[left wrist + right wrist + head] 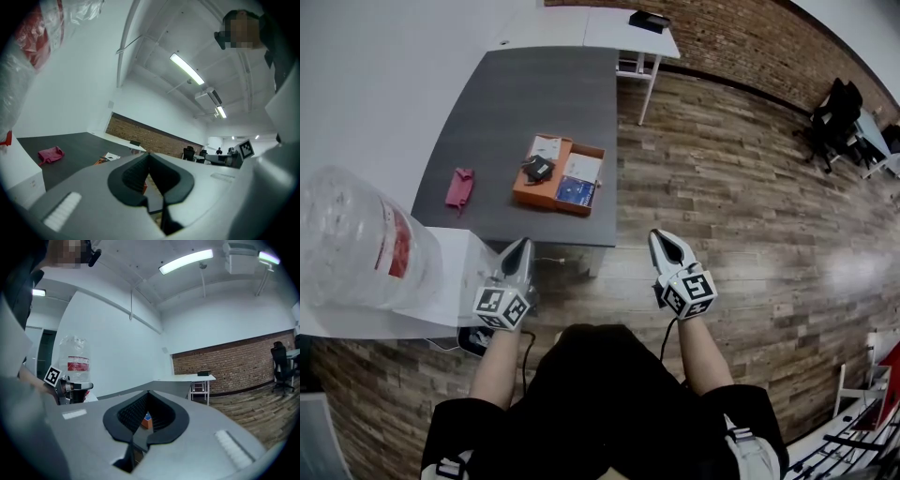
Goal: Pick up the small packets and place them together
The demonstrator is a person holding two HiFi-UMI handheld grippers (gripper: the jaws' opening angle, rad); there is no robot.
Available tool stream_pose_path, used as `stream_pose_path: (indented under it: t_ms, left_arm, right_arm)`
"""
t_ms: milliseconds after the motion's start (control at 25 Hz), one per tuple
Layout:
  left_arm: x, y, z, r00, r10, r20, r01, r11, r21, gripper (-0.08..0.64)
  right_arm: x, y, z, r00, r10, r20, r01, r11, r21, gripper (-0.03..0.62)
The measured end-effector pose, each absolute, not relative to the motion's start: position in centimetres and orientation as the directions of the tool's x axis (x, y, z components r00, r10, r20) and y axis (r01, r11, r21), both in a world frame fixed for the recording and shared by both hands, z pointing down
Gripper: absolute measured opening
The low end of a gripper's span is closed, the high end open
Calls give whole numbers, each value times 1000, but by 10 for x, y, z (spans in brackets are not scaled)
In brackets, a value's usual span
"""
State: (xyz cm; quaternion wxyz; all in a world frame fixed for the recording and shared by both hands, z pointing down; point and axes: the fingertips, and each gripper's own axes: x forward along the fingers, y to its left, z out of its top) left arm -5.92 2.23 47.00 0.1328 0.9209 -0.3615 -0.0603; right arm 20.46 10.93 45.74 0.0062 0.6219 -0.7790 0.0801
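An orange tray (523, 195) lies on the dark grey table (516, 103). It holds several small packets: a white one (546, 147), a black one (538, 169) and a blue one (576, 189). A pink packet (459, 186) lies apart, near the table's left edge, and shows as the pink packet (50, 154) in the left gripper view. My left gripper (525, 242) and right gripper (659, 234) hover short of the table's near edge, both pointing level toward it. The left gripper (149, 154) and the right gripper (148, 392) each have their tips together, with nothing between them.
A large clear water bottle (356, 234) stands on a white dispenser (441, 281) close to my left gripper. A white desk (623, 33) adjoins the table's far end. Wooden floor (741, 206) spreads to the right, with a black office chair (836, 112) far off.
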Motion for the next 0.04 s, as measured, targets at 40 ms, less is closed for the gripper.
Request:
stream_pose_path:
  t_ms: [40]
  left_arm:
    - [-58,21,469,733,-680,-17,-649,-705,286,-2]
  right_arm:
    - [206,108,457,-225,-968,108,-970,213,-116,2]
